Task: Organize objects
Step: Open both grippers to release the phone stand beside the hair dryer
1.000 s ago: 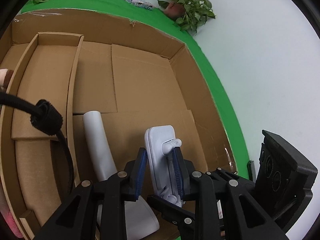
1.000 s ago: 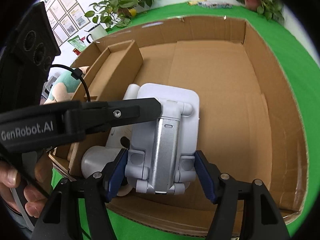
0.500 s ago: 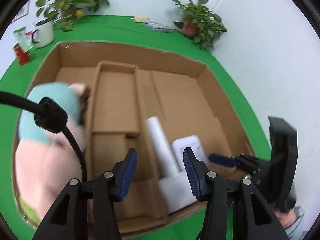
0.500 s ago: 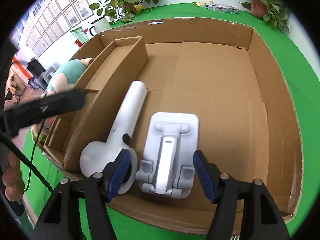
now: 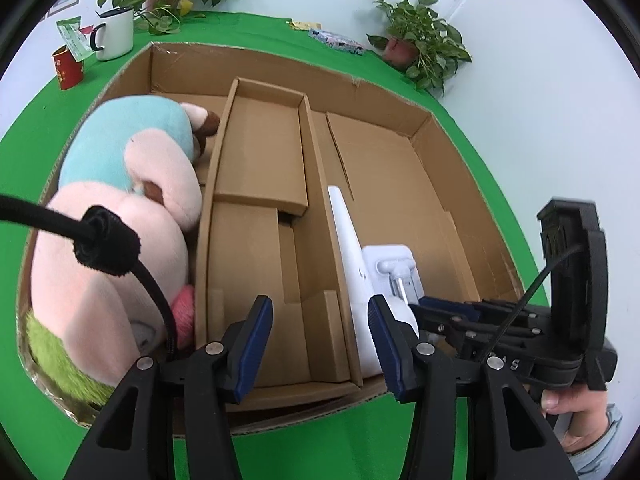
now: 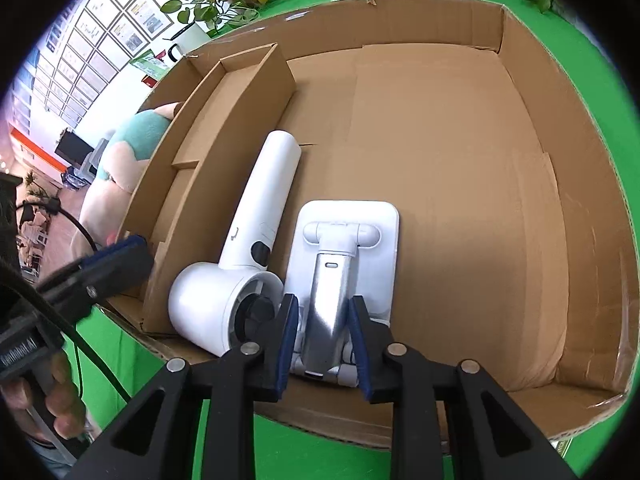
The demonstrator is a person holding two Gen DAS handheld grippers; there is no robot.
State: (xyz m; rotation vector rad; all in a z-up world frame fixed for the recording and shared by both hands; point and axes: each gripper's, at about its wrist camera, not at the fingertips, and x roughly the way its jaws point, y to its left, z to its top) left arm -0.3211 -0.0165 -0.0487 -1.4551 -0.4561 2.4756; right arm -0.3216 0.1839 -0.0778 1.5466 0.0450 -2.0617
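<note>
Your right gripper [image 6: 322, 340] is clamped on the white folding phone stand with a silver arm [image 6: 344, 264]; your left gripper [image 5: 320, 344] hangs wide and holds nothing.

The stand lies flat on the floor of the big brown cardboard box [image 6: 460, 160], in its wide right section near the front wall, and your right fingers' blue pads [image 6: 287, 340] press both sides of the silver arm at its near end. Just beside it on its left lies the white hair dryer [image 6: 248, 248], barrel toward you and handle pointing away, along the cardboard divider tray [image 6: 224, 128]. Your left gripper sits above the box's front edge, over the divider tray's near compartment. The pink and teal plush toy [image 5: 120, 216] fills the left section of the box. Outside, on the green table cover [image 5: 280, 452], stand a white mug [image 5: 114, 34] and a red cup [image 5: 68, 68].
</note>
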